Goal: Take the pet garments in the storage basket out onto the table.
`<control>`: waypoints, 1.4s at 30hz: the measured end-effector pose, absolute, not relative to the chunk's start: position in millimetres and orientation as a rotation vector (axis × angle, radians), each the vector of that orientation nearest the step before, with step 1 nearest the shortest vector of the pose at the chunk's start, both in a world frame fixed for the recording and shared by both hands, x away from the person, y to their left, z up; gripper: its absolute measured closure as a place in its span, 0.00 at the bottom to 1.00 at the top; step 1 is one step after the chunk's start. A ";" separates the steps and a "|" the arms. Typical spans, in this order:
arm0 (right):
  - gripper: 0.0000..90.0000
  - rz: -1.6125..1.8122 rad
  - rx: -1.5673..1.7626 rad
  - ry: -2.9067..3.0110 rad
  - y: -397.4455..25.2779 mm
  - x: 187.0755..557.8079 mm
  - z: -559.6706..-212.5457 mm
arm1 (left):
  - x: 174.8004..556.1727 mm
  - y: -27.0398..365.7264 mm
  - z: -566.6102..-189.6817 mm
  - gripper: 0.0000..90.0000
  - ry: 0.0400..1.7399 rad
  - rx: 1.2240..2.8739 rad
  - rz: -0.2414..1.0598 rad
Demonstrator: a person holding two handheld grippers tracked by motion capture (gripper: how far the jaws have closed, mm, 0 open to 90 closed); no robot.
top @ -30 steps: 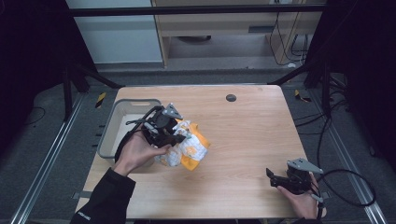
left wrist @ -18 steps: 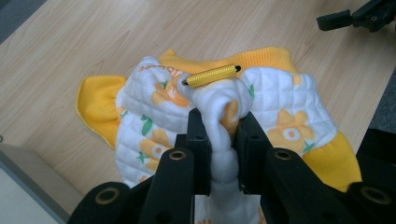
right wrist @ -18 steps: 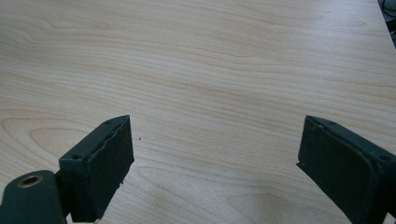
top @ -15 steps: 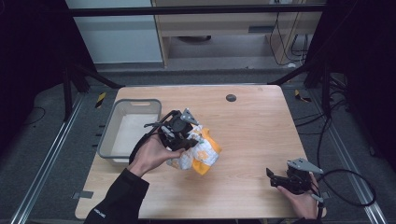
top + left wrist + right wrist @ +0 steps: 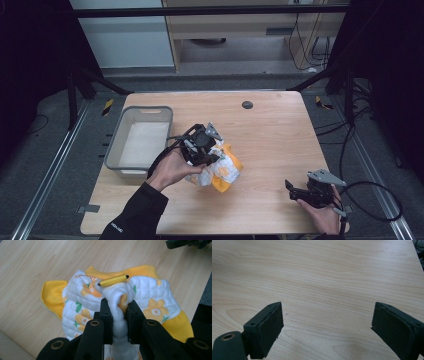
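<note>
Two grippers working over a wooden tabletop [image 5: 270,130].
The left gripper [image 5: 117,315] is pinching a fold of the quilted white-and-yellow flowered garment [image 5: 150,300], which is lying mid-tabletop just beside the grey bin [image 5: 122,131]; the right gripper [image 5: 327,325] is resting near the front edge, fingers [image 5: 265,327] spread wide, holding nothing.

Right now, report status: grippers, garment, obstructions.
Left hand-held gripper shut on quilted garment, bunched fold between its jaws. Right hand-held gripper open above bare table. Garment beside grey bin, nothing around it.
</note>
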State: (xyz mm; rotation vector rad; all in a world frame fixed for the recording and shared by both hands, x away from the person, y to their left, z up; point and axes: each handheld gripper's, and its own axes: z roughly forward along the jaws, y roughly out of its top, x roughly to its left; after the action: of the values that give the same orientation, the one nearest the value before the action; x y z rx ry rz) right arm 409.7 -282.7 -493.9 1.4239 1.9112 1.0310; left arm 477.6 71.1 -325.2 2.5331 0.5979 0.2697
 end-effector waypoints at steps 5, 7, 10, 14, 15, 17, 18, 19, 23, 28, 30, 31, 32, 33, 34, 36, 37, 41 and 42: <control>0.11 1.028 1.414 1.908 -283.3 409.9 -493.9 | 478.9 66.9 -332.8 0.87 0.594 2.535 0.258; 0.11 1.028 1.415 1.907 -283.5 409.8 -493.9 | 479.4 64.1 -337.0 0.87 0.589 2.539 0.256; 0.11 1.027 1.413 1.905 -284.2 409.9 -494.0 | 480.7 60.5 -342.7 0.87 0.582 2.547 0.248; 0.11 1.029 1.415 1.904 -284.4 410.0 -494.2 | 481.2 54.8 -349.4 0.86 0.569 2.563 0.244; 0.11 1.029 1.415 1.904 -284.4 410.0 -494.1 | 481.3 53.4 -351.0 0.86 0.570 2.565 0.237; 0.11 1.030 1.414 1.903 -284.6 409.8 -494.0 | 482.0 50.7 -354.1 0.86 0.564 2.570 0.233; 0.11 1.031 1.415 1.902 -284.8 409.7 -494.0 | 482.5 49.3 -355.9 0.86 0.564 2.572 0.231; 0.11 1.031 1.418 1.901 -285.1 409.8 -494.1 | 482.9 47.5 -358.0 0.86 0.562 2.577 0.232; 0.11 1.033 1.420 1.900 -285.1 409.6 -494.0 | 483.0 42.7 -364.3 0.86 0.549 2.585 0.238; 0.11 1.031 1.415 1.907 -285.1 409.8 -494.4 | 483.8 38.6 -375.3 0.86 0.537 2.587 0.226; 0.11 1.031 1.414 1.904 -285.2 409.8 -494.4 | 484.1 36.7 -380.0 0.85 0.531 2.595 0.219; 0.11 1.033 1.414 1.904 -285.2 409.7 -494.3 | 484.0 36.0 -381.7 0.85 0.529 2.598 0.217; 0.11 1.032 1.413 1.903 -285.3 409.7 -494.2 | 483.9 34.8 -384.4 0.85 0.526 2.606 0.214; 0.11 1.034 1.416 1.902 -285.2 409.6 -494.2 | 483.7 34.2 -385.8 0.85 0.522 2.611 0.213; 0.11 1.037 1.420 1.902 -285.1 409.5 -494.1 | 483.4 33.4 -388.2 0.84 0.522 2.614 0.208; 0.11 1.033 1.418 1.902 -285.2 409.7 -494.3 | 482.9 32.5 -391.2 0.84 0.520 2.618 0.205; 0.11 1.036 1.421 1.903 -285.3 409.7 -494.1 | 482.6 32.0 -392.7 0.83 0.522 2.617 0.204; 0.11 1.033 1.419 1.903 -285.2 409.7 -494.3 | 482.4 30.9 -398.1 0.82 0.526 2.623 0.191; 0.11 1.034 1.418 1.903 -285.3 409.6 -494.1 | 482.6 30.6 -399.3 0.81 0.523 2.626 0.191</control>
State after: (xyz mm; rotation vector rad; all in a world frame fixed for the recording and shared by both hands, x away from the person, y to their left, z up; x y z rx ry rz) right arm 409.6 -285.3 -494.1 1.4184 1.9029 1.0343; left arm 482.6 30.6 -399.3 2.6257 0.5226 0.1914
